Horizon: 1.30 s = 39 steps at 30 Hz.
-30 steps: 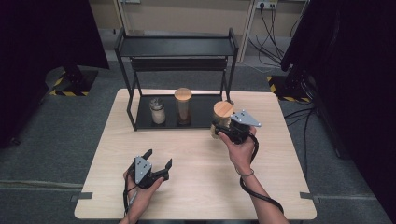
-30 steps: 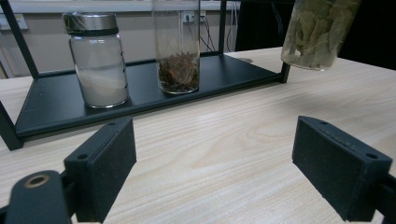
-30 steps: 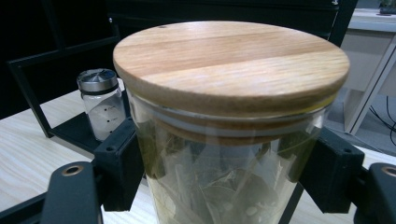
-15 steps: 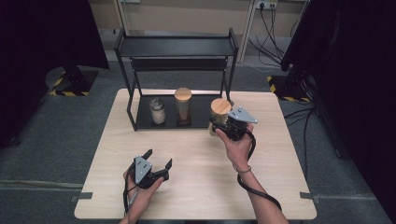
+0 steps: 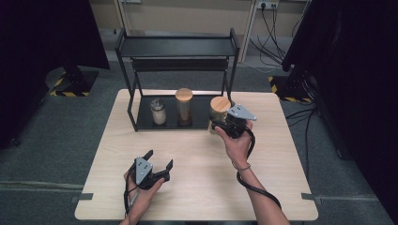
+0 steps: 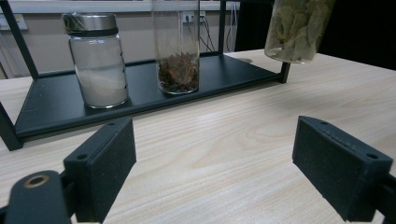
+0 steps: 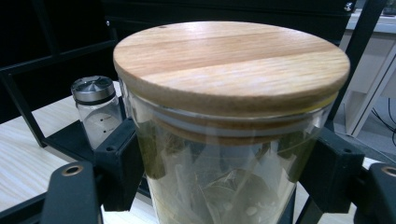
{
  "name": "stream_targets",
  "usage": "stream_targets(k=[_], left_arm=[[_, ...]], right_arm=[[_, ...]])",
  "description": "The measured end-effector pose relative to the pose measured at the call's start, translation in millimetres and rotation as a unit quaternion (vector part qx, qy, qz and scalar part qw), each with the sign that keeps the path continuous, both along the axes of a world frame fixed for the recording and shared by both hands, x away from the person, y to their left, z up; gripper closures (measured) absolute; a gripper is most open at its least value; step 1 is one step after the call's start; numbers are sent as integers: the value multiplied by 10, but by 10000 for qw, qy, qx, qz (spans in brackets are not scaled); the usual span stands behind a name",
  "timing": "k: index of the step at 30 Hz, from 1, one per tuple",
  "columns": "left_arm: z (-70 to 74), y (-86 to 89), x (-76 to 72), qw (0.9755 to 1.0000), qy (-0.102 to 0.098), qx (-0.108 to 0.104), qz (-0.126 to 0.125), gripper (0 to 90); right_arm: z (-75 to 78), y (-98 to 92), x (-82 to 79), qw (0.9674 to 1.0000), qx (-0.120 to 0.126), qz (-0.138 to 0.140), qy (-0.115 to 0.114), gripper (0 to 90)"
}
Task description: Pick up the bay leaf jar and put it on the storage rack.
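The jar of dried leaves (image 5: 218, 111), glass with a flat wooden lid, stands upright with its long axis vertical, clamped between the jaws of the right hand-held gripper (image 5: 220, 125); in the right gripper view the black pads (image 7: 122, 163) press on the glass on both sides just under the lid. From the high view the jar sits at the right front corner of the rack's lower shelf (image 5: 202, 115); whether its base rests there or hangs just above cannot be told. Seen from the left gripper view its bottom appears raised above the surface (image 6: 224, 154). The shelf lies straight ahead of the jar, away from the person, so the coming move would likely be a short push forward past the rack's right post. On the shelf to the jar's left stand a tall wooden-lidded jar of brown spice (image 5: 184, 107) and, beyond it, a small metal-capped jar of white powder (image 5: 158, 111). The left hand-held gripper (image 5: 157, 165), jaws wide apart and holding nothing, lies well apart, near the surface's front edge
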<state>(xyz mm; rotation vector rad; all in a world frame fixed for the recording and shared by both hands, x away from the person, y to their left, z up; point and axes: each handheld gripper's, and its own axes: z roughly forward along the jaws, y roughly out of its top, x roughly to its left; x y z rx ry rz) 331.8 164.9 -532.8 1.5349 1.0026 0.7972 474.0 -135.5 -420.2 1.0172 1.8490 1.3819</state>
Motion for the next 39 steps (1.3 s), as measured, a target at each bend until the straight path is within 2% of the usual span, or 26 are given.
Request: stream_targets(k=[39], left_arm=[[0, 0, -1, 10000, -2, -1, -12, 130]], right_arm=[[36, 150, 273, 9999, -116, -108, 52, 253]])
